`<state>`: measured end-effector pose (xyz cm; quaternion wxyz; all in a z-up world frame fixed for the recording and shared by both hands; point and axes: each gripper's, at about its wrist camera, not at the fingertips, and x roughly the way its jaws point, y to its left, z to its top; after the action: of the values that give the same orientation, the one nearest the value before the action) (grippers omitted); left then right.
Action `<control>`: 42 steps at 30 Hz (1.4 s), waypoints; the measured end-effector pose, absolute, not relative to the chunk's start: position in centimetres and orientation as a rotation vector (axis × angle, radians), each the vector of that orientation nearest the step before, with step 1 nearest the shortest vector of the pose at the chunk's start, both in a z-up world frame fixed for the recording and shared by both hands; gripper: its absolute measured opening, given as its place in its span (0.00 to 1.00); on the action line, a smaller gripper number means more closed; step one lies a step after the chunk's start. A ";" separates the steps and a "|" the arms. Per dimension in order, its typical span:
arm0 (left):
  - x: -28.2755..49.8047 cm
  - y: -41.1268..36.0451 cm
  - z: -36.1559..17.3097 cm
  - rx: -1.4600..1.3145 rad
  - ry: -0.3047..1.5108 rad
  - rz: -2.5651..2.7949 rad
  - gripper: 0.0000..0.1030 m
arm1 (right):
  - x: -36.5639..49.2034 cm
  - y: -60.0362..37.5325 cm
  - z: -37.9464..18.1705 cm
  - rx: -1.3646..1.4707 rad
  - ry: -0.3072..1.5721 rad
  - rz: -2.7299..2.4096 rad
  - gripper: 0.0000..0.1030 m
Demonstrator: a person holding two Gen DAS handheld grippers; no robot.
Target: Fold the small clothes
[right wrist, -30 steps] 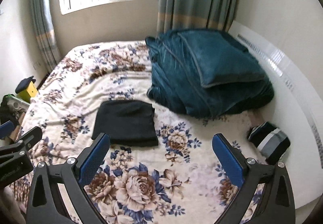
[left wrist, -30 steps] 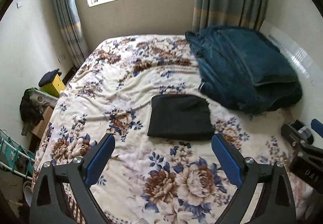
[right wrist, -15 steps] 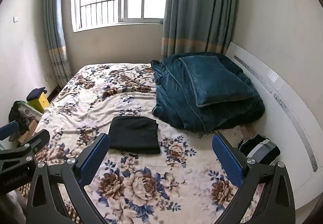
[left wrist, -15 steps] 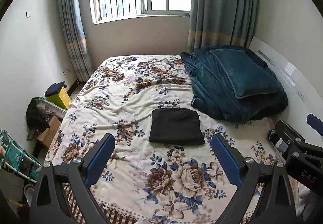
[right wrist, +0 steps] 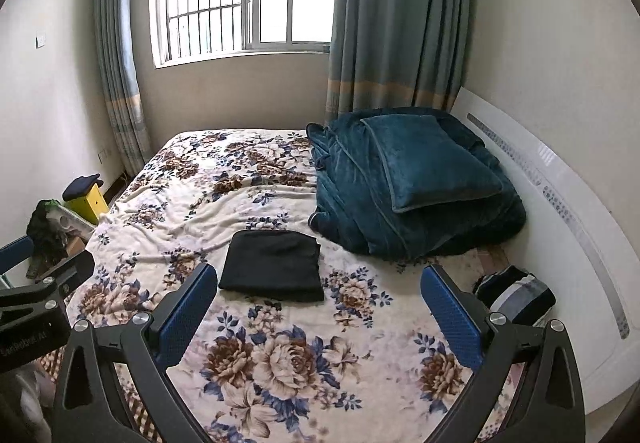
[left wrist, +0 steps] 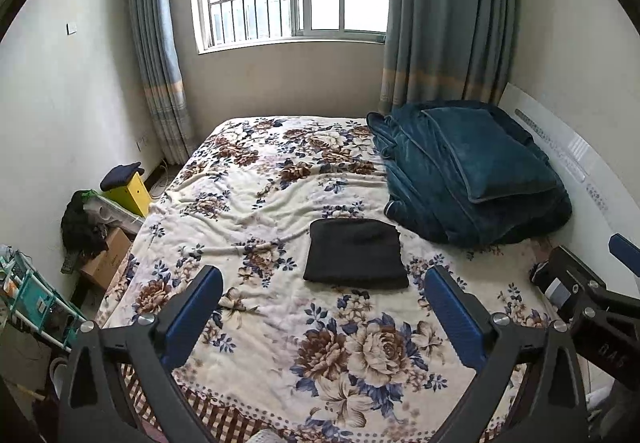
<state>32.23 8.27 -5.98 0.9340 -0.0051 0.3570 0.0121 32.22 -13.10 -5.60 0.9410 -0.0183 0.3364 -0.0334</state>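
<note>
A black garment point(left wrist: 356, 255) lies folded into a neat rectangle on the floral bedspread point(left wrist: 256, 203); it also shows in the right wrist view point(right wrist: 274, 261). My left gripper point(left wrist: 324, 307) is open and empty, held above the bed's near end, well short of the garment. My right gripper point(right wrist: 320, 303) is open and empty too, at about the same distance. A rolled black, grey and white striped garment point(right wrist: 516, 293) lies by the headboard at the right.
A heaped teal blanket with a pillow point(right wrist: 416, 183) fills the bed's far right. The white headboard point(right wrist: 560, 203) runs along the right. Boxes, a yellow box point(left wrist: 128, 189) and a teal rack point(left wrist: 32, 299) stand on the floor at the left. A window and curtains are behind.
Both grippers have pulled back and up from the bed, so the folded black garment looks smaller and farther. Both stay open. The garment has not moved.
</note>
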 end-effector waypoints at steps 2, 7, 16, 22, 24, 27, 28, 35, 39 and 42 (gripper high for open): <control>32.2 8.3 -5.9 -0.008 0.730 0.027 1.00 | 32.1 -13.1 -5.4 -0.034 0.682 -0.063 1.00; 31.9 8.4 -5.6 -0.009 0.721 0.032 1.00 | 31.9 -13.2 -5.2 -0.032 0.679 -0.061 1.00; 31.9 8.4 -5.3 -0.008 0.719 0.036 1.00 | 31.8 -13.3 -5.3 -0.029 0.680 -0.060 1.00; 31.8 8.5 -5.3 -0.011 0.718 0.035 1.00 | 31.8 -13.3 -5.3 -0.029 0.681 -0.058 1.00; 31.9 8.5 -5.3 -0.010 0.720 0.032 1.00 | 31.8 -13.3 -5.3 -0.029 0.682 -0.059 1.00; 31.9 8.6 -5.3 -0.012 0.719 0.032 1.00 | 31.9 -13.2 -5.3 -0.030 0.680 -0.056 1.00; 31.9 8.6 -5.3 -0.010 0.718 0.032 1.00 | 31.9 -13.1 -5.3 -0.029 0.680 -0.054 1.00; 31.9 8.5 -5.3 -0.009 0.718 0.030 1.00 | 31.9 -13.1 -5.3 -0.028 0.679 -0.053 1.00; 32.0 8.5 -5.4 -0.008 0.720 0.030 1.00 | 31.9 -13.0 -5.2 -0.029 0.678 -0.054 1.00; 31.7 8.6 -5.1 -0.012 0.716 0.033 1.00 | 32.0 -12.9 -5.1 -0.027 0.681 -0.049 1.00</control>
<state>31.74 8.64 -5.15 0.9364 -0.0057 0.3506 0.0159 32.03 -12.91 -5.11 0.9421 -0.0134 0.3341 -0.0239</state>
